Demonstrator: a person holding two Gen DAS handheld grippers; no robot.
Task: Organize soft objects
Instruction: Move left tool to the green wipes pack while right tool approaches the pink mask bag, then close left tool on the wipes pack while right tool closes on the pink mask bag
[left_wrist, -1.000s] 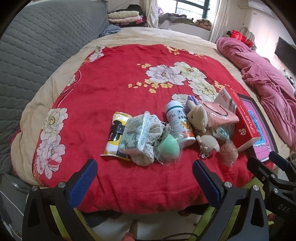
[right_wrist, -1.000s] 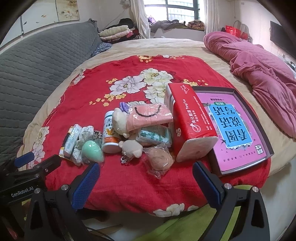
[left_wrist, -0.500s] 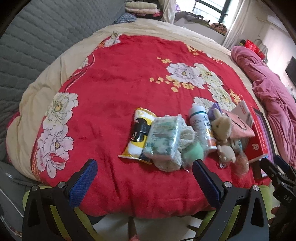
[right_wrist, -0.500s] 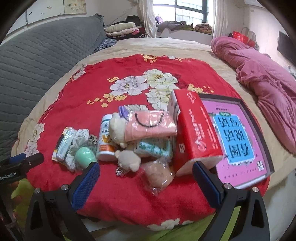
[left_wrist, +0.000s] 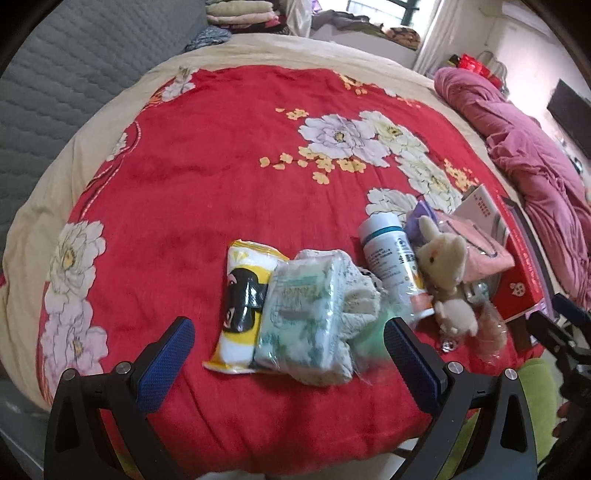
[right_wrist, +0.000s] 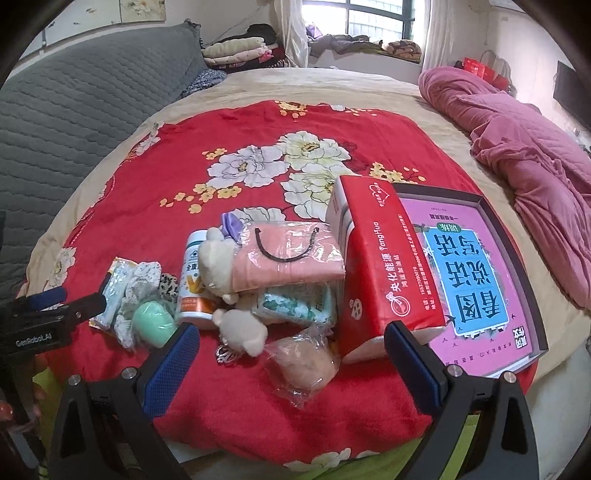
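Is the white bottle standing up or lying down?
Lying down. The white bottle rests on its side on the red blanket, beside the plush bunny.

My left wrist view looks down from the bed's (left_wrist: 207, 177) near edge. My right looks likewise, further right. Both share the white bottle (left_wrist: 391, 266) (right_wrist: 194, 280).

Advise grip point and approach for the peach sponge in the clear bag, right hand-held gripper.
Pinch the round body of the peach sponge across its width, not the loose film around it. Come straight down from the near edge of the bed with the right hand-held gripper, jaws open: it lies closest, apart from the red tissue pack and the plush toy, so probably nothing blocks either side.
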